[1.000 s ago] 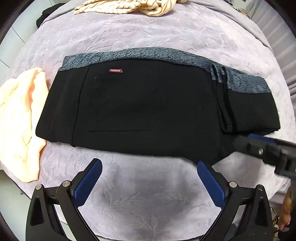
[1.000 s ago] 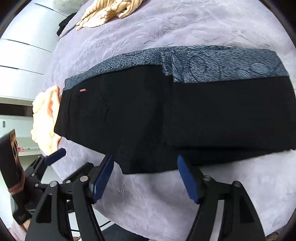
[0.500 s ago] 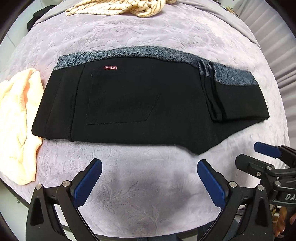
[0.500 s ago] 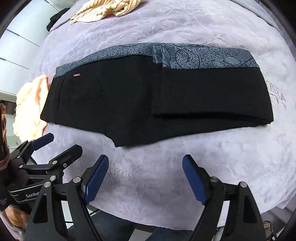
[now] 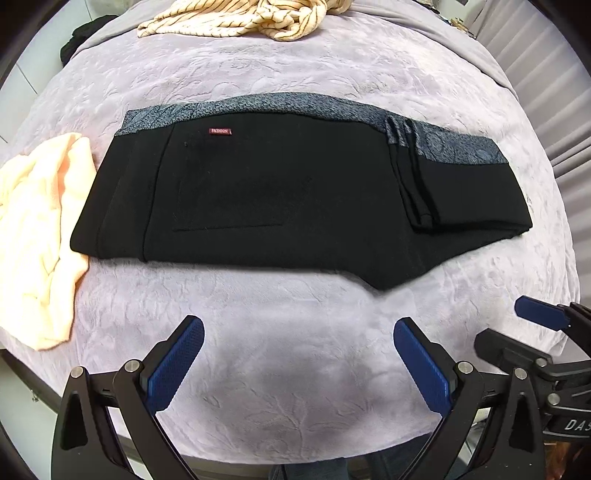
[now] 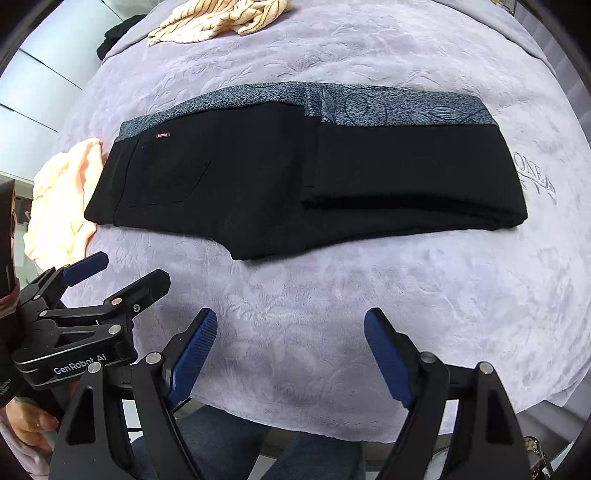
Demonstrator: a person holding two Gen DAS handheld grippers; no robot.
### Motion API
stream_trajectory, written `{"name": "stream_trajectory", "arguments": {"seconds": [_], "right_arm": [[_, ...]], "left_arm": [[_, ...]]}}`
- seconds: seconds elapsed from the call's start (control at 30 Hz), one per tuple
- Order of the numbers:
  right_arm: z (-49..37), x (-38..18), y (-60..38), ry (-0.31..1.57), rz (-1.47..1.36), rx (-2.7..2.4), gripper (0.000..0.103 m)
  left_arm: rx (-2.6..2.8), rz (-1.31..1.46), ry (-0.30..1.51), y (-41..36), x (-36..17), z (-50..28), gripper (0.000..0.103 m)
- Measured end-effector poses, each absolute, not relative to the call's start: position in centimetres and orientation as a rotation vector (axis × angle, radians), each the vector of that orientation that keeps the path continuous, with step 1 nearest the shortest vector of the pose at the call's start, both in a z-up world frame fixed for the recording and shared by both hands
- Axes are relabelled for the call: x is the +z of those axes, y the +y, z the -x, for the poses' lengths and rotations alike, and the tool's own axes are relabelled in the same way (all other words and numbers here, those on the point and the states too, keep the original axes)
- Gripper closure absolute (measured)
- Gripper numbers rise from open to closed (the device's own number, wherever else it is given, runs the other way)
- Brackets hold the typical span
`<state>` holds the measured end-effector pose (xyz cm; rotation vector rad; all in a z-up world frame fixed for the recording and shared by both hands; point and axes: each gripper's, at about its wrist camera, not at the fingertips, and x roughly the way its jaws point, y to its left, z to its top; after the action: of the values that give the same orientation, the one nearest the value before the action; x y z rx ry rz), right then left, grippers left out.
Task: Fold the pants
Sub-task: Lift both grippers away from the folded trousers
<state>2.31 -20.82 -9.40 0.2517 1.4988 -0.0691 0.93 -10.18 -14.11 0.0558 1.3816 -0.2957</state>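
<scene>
Black pants (image 5: 288,199) folded flat on the lilac-covered surface (image 5: 295,325), peach cloth (image 5: 37,229) just beside — left gripper (image 5: 297,354) and right gripper (image 6: 290,347) above the bare cover, jaws apart, nothing between

One pair of black pants (image 5: 288,199) with one small red label (image 5: 220,131) and one patterned grey waistband (image 6: 388,109). Two other garments — one peach cloth (image 5: 33,236) and one striped cream top (image 5: 236,18). One lilac bedspread (image 5: 295,369). Two grippers — left gripper (image 5: 298,360), right gripper (image 6: 291,352) — each with two blue pads.
</scene>
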Motion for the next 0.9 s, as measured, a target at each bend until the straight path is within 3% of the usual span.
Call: {"name": "stream_trajectory", "arguments": {"seconds": [0.47,0.9], "right_arm": [[6.8,-9.5,-25.6,1.522,-0.409,-0.165,0.019],[3.4,-9.9,-21.1,1.538,-0.345,-0.073,0.019]], "left_arm": [[-0.279,-0.107,1.361,-12.7,-12.5,6.5,0.000],[-0.185,-0.060,1.362,-7.5,-12.5,6.1,0.000]]}}
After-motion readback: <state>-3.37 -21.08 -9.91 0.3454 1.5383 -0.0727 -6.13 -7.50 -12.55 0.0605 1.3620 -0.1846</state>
